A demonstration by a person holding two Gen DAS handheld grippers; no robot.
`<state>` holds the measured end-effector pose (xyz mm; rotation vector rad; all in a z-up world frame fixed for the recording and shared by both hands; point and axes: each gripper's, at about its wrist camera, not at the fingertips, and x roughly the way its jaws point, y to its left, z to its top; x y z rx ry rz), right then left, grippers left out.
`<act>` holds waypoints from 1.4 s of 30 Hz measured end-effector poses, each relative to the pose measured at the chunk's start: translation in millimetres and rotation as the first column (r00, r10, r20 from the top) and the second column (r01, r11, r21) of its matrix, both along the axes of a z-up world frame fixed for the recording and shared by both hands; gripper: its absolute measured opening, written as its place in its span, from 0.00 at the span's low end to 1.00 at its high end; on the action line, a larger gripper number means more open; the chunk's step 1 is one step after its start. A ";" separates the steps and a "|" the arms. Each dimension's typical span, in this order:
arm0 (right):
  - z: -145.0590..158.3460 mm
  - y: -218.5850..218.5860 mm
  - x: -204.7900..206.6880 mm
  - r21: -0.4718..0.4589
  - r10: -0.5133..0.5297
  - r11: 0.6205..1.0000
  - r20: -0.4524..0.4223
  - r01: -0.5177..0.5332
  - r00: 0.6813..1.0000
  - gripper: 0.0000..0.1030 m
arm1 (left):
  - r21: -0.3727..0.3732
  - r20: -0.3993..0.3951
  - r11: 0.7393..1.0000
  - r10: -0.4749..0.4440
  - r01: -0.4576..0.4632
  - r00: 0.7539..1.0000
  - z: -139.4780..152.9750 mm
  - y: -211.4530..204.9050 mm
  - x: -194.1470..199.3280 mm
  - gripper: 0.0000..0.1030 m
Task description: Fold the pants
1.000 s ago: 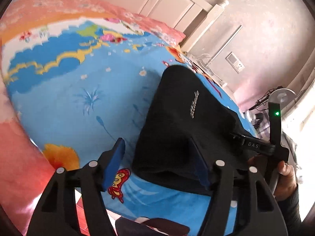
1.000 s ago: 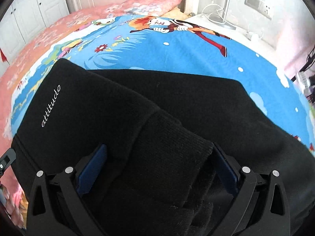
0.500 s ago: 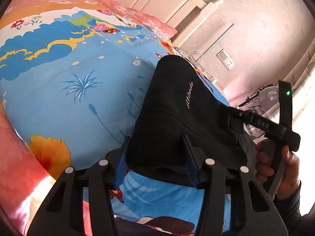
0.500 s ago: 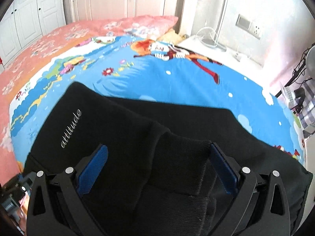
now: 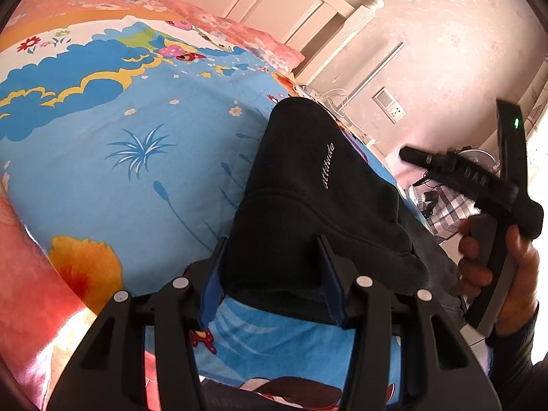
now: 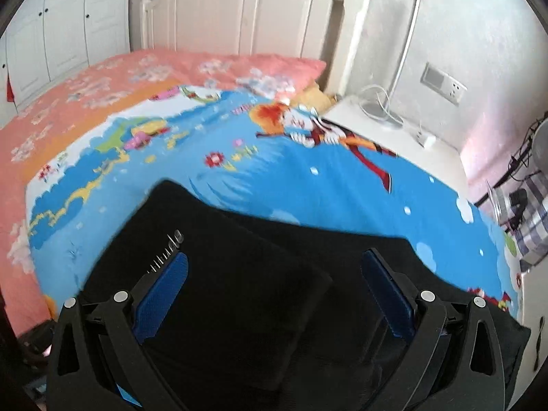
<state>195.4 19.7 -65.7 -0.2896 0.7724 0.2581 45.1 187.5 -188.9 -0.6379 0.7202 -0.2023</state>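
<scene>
The black pants [image 5: 308,185] with white "attitude" lettering lie folded on the blue cartoon bedsheet [image 5: 137,157]. My left gripper [image 5: 274,274] has its blue pads on either side of the pants' near folded edge, closed on the fabric. In the right wrist view the pants [image 6: 239,291] lie below my right gripper [image 6: 274,284], which is open and lifted above them, holding nothing. The right gripper also shows in the left wrist view [image 5: 479,185], held in a hand.
A pink floral cover [image 6: 102,92] and white headboard [image 6: 260,10] lie at the far end of the bed. A white nightstand [image 6: 394,137] with cables stands on the right, with a wall socket [image 6: 441,84] above. The bed edge is near the left gripper.
My left gripper closed from wide open onto the pants' folded edge. My right gripper pulled up and back off the pants, staying open.
</scene>
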 end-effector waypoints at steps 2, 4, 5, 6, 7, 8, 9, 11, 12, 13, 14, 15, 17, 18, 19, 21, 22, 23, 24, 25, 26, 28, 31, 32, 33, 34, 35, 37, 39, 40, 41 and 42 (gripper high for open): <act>10.3 4.2 2.9 0.022 0.013 1.000 0.013 -0.014 1.000 0.95 | 0.001 0.005 1.000 0.000 0.000 1.000 -0.4 -0.1 -0.8 0.48; 16.7 16.5 9.1 0.066 0.066 0.996 -0.025 -0.065 0.997 0.95 | 0.002 0.012 1.000 0.001 -0.001 1.000 -0.5 -0.5 -1.7 0.48; 15.3 25.3 13.8 0.082 0.109 0.991 -0.070 -0.104 0.992 0.95 | 0.003 0.016 1.000 0.002 -0.002 1.000 -0.5 -0.8 -1.8 0.48; 10.5 37.1 21.1 0.099 0.149 0.986 -0.116 -0.137 0.982 0.95 | 0.004 0.018 1.000 0.003 -0.003 1.000 -0.4 -1.0 -1.9 0.48; 2.8 47.5 29.4 0.099 0.151 0.986 -0.148 -0.138 0.977 0.95 | 0.005 0.018 1.000 0.003 -0.003 1.000 -0.3 -1.2 -1.9 0.48; -6.9 56.2 38.3 0.101 0.152 0.986 -0.189 -0.135 0.970 0.95 | 0.007 0.019 1.000 0.002 -0.002 1.000 -0.2 -1.3 -1.8 0.48; -19.5 63.6 47.2 0.121 0.166 0.983 -0.242 -0.140 0.956 0.93 | 0.008 0.019 1.000 0.002 -0.002 1.000 0.0 -1.0 -1.8 0.48; -47.0 74.7 65.4 0.109 0.163 0.985 -0.308 -0.136 0.937 0.76 | 0.005 0.019 1.000 0.002 -0.002 1.000 -0.2 -0.6 -1.9 0.48; -58.6 77.1 70.4 0.080 0.138 0.990 -0.307 -0.119 0.941 0.72 | 0.005 0.019 1.000 0.002 -0.002 1.000 -0.2 -0.7 -1.9 0.48; -67.7 77.4 77.0 0.071 0.127 0.991 -0.302 -0.111 0.945 0.76 | 0.005 0.019 1.000 0.002 -0.002 1.000 -0.3 -0.7 -1.9 0.48; -78.9 75.5 83.9 0.086 0.128 0.991 -0.304 -0.107 0.944 0.81 | 0.002 0.019 1.000 0.002 -0.002 1.000 -0.4 -0.5 -1.9 0.48; -82.9 73.3 85.6 0.100 0.133 0.989 -0.293 -0.108 0.947 0.89 | -0.002 0.020 1.000 0.004 -0.004 1.000 -0.3 -0.3 -1.7 0.48; -89.6 69.9 85.6 0.125 0.153 0.984 -0.261 -0.124 0.953 0.95 | -0.010 0.021 1.000 0.002 -0.002 1.000 -0.4 0.3 -1.5 0.48; -90.3 68.3 85.0 0.140 0.155 0.983 -0.256 -0.122 0.954 0.95 | -0.018 0.022 1.000 -0.002 0.002 1.000 -0.6 0.8 -1.5 0.49; -89.6 68.1 83.9 0.142 0.155 0.982 -0.252 -0.122 0.955 0.95 | -0.039 0.023 0.999 -0.002 0.003 1.000 -1.1 2.7 -0.9 0.51; -89.8 64.9 83.3 0.155 0.160 0.980 -0.250 -0.123 0.955 0.95 | -0.053 0.028 0.999 0.003 -0.001 1.000 -0.7 4.6 -0.1 0.57; -89.7 62.7 84.0 0.167 0.164 0.978 -0.251 -0.124 0.954 0.95 | -0.042 0.030 0.999 0.005 -0.004 1.000 0.2 4.2 0.6 0.57; -89.7 61.5 86.4 0.175 0.167 0.977 -0.254 -0.124 0.953 0.95 | -0.022 0.038 1.000 0.003 -0.002 0.999 2.1 2.2 1.7 0.57; -89.8 61.1 87.1 0.179 0.168 0.976 -0.254 -0.124 0.952 0.95 | -0.012 0.045 1.000 -0.004 0.004 0.999 3.1 -0.2 2.6 0.56; -89.8 61.9 87.3 0.175 0.167 0.977 -0.252 -0.125 0.953 0.95 | -0.014 0.046 1.000 -0.009 0.009 0.999 2.8 -1.3 3.7 0.56; -89.8 62.3 87.2 0.173 0.167 0.977 -0.252 -0.126 0.953 0.95 | -0.024 0.038 1.000 -0.008 0.009 0.999 -0.3 -2.4 5.2 0.56; -88.9 61.2 87.0 0.184 0.171 0.975 -0.255 -0.126 0.952 0.95 | -0.036 0.045 0.999 0.001 0.001 0.999 -2.5 -2.5 4.6 0.56; -68.2 46.8 73.8 0.168 0.100 0.984 -0.229 -0.062 0.968 0.94 | -0.006 0.028 1.000 -0.012 0.012 1.000 0.2 -4.8 5.4 0.55; -55.9 35.5 62.1 0.178 0.080 0.983 -0.197 -0.045 0.977 0.94 | 0.001 0.025 1.000 -0.018 0.018 1.000 0.4 -4.9 6.1 0.55; -47.3 24.5 51.7 0.200 0.090 0.978 -0.171 -0.055 0.981 0.94 | 0.000 0.024 1.000 -0.021 0.021 0.999 0.1 -4.5 6.2 0.55; -37.5 7.1 37.2 0.221 0.101 0.973 -0.131 -0.070 0.986 0.94 | -0.002 0.024 1.000 -0.021 0.021 0.999 -0.5 -3.6 6.2 0.55; -32.7 -10.3 25.7 0.212 0.080 0.976 -0.101 -0.057 0.992 0.94 | -0.003 0.025 1.000 -0.021 0.021 0.999 -0.7 -3.6 6.6 0.55; -37.6 -37.5 19.0 0.168 0.016 0.986 -0.117 0.004 0.993 0.95 | -0.003 0.025 1.000 -0.024 0.024 0.999 -0.7 -3.4 7.7 0.56; -62.3 -68.1 20.2 0.115 -0.069 0.989 -0.222 0.096 0.973 0.95 | -0.019 0.025 0.999 -0.033 0.034 0.999 -1.1 -2.1 9.1 0.56; -78.1 -79.0 21.8 0.089 -0.096 0.988 -0.269 0.124 0.958 0.95 | -0.029 0.025 0.999 -0.035 0.035 0.999 -1.5 -0.7 9.1 0.56; -86.5 -84.0 21.1 0.098 -0.079 0.989 -0.273 0.110 0.959 0.96 | -0.045 0.027 0.998 -0.037 0.038 0.999 -2.7 1.2 9.6 0.56; -87.5 -83.0 13.2 0.099 -0.043 0.993 -0.190 0.062 0.981 0.96 | -0.051 0.026 0.998 -0.040 0.042 0.999 -3.1 2.2 10.4 0.56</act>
